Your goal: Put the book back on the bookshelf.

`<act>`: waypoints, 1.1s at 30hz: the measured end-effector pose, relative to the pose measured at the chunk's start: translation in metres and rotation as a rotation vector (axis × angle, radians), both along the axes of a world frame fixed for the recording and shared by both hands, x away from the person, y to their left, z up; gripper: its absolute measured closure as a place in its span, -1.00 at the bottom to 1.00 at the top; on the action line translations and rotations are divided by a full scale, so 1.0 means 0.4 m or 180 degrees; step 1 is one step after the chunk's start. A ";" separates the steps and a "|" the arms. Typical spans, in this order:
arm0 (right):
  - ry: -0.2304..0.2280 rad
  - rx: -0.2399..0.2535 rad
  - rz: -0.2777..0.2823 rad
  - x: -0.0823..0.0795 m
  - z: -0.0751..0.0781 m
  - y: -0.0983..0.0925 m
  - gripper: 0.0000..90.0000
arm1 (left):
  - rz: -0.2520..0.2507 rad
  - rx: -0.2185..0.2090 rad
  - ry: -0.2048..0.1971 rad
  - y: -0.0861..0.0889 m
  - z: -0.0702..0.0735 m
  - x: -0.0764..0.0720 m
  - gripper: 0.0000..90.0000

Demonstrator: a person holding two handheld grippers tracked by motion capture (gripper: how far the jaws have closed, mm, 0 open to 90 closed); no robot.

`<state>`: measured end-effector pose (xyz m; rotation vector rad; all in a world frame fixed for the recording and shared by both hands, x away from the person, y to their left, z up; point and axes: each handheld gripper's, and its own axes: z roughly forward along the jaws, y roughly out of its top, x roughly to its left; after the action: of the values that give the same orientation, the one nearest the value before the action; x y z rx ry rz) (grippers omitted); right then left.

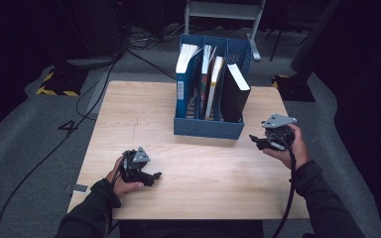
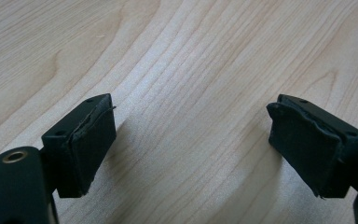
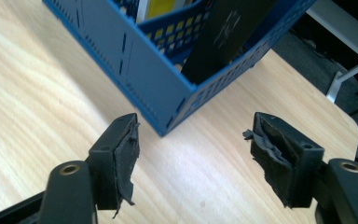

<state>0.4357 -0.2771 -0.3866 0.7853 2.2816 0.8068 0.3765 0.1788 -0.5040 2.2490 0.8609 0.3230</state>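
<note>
Wood grain runs under my left gripper, which I hold low over the near-left part of the pale wooden table with its jaws wide apart and nothing between them; in the left gripper view I see bare tabletop between the two black pads.

Farther right and toward the far edge stands the blue perforated plastic file box, upright on the table, well apart from that left gripper. Inside it, from left to right, stand a blue-spined binder with white pages, two thin books with light covers, and a black book with a white page edge leaning in the rightmost compartment.

Right of the box I hold my right gripper, near the box's near-right corner but not touching it, pointing left toward it. Its jaws stand wide and hold nothing. In the right gripper view the corner of the blue box lies just beyond the gap between my jaws, slightly left of centre, with the black book rising above it and table surface showing between the pads.
</note>
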 end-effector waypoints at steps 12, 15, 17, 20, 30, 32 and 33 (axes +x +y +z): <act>0.0074 0.0014 -0.0001 -0.049 -0.061 -0.050 -0.28 | 0.0002 0.0008 -0.0005 0.000 0.000 0.000 -0.67; 0.0080 0.0004 -0.0018 -0.061 -0.078 -0.064 -0.29 | -0.0004 0.0008 -0.0005 0.000 0.000 0.000 -0.67; 0.0088 0.0030 -0.0022 -0.068 -0.090 -0.075 -0.29 | 0.0004 0.0008 -0.0007 0.000 0.000 0.000 -0.67; 0.0097 0.0086 -0.0036 -0.077 -0.106 -0.094 -0.29 | -0.0003 0.0007 -0.0005 0.000 0.000 0.000 -0.67; 0.0157 0.0226 -0.0099 -0.102 -0.145 -0.152 -0.33 | -0.0002 0.0007 -0.0005 0.000 0.000 0.000 -0.67; 0.0172 0.0245 -0.0139 -0.110 -0.158 -0.173 -0.34 | -0.0002 0.0007 -0.0005 0.000 0.000 0.000 -0.67; 0.0186 0.0275 -0.0136 -0.113 -0.161 -0.179 -0.34 | -0.0002 0.0008 -0.0005 0.000 0.000 0.000 -0.67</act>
<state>0.3907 -0.3487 -0.4512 0.9045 2.2855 0.8782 0.3764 0.1790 -0.5039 2.2509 0.8593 0.3257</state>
